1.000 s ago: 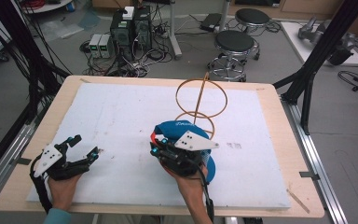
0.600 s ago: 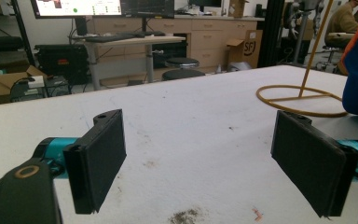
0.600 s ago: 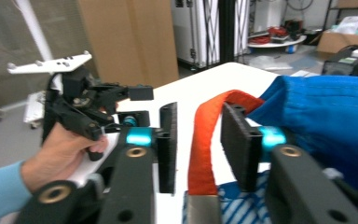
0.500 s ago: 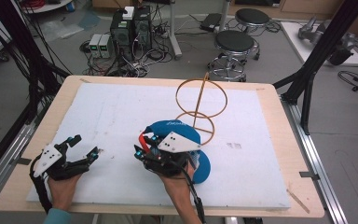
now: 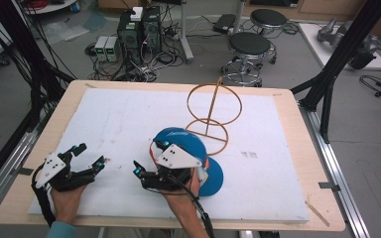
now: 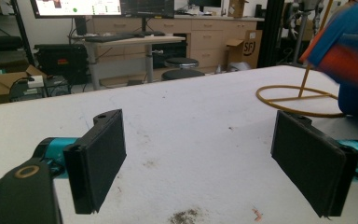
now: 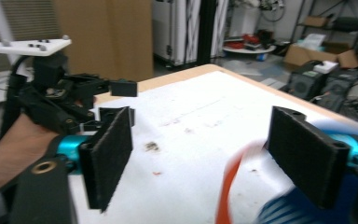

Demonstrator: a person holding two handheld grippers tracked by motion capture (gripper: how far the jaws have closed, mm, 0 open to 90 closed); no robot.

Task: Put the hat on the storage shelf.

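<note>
A blue cap [image 5: 217,177] with an orange strap [image 5: 152,150] lies on the white board [image 5: 129,119], at the foot of a copper wire ring stand [image 5: 213,106]. My right gripper [image 5: 143,177] hovers over the cap's left edge and points left, jaws wide apart with nothing between them. In the right gripper view the gripper [image 7: 209,158] is open, with the cap [image 7: 289,210] and strap blurred at the lower right. My left gripper [image 5: 90,154] rests open near the front left; the left gripper view shows the gripper [image 6: 200,163] wide open over bare board, with the cap [image 6: 354,51] blurred at right.
The wire stand's base ring [image 6: 298,98] lies ahead and right of the left gripper. The wooden table edge [image 5: 297,223] runs around the board. Black frame posts [image 5: 337,59], stools [image 5: 248,47] and computers [image 5: 139,29] stand beyond the table.
My right gripper has moved left off the cap's top toward the left gripper. The cap looks blurred in both gripper views. The left gripper has stayed put.
</note>
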